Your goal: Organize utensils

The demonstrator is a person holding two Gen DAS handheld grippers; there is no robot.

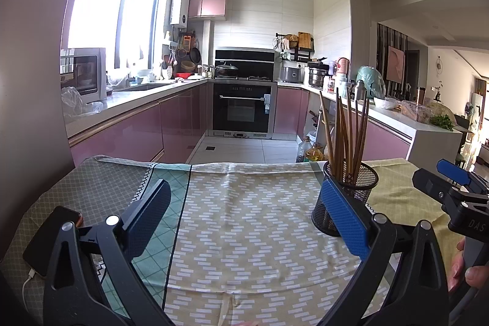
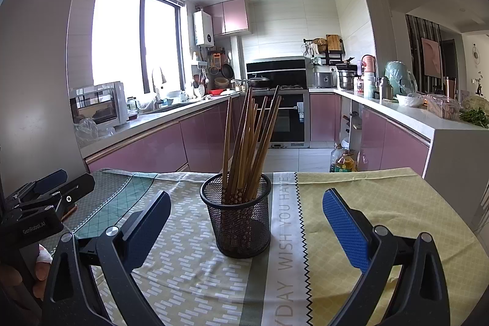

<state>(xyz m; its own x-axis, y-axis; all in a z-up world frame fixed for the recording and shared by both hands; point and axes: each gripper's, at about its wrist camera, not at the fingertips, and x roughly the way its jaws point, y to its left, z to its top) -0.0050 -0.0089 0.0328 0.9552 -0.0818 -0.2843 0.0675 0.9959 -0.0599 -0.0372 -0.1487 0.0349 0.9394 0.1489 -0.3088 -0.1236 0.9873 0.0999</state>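
Note:
A black mesh cup (image 2: 238, 222) stands upright on the patterned tablecloth (image 2: 183, 249) and holds several brown wooden chopsticks (image 2: 250, 142), fanned out above its rim. My right gripper (image 2: 247, 196) is open, its blue-padded fingers (image 2: 345, 228) spread wide on either side of the cup, short of it and apart from it. In the left wrist view the mesh cup (image 1: 357, 191) sits at the right, partly hidden behind my right-hand finger (image 1: 345, 216), with the chopsticks (image 1: 345, 130) above. My left gripper (image 1: 244, 185) is open over bare cloth, nothing between its fingers.
A dark phone (image 1: 52, 237) with a white cable lies on the cloth at the left. The other gripper (image 1: 440, 177) and a hand (image 1: 467, 268) sit at the right edge. The table's far edge (image 1: 244, 164) drops to the kitchen floor, where oil bottles (image 1: 311, 151) stand.

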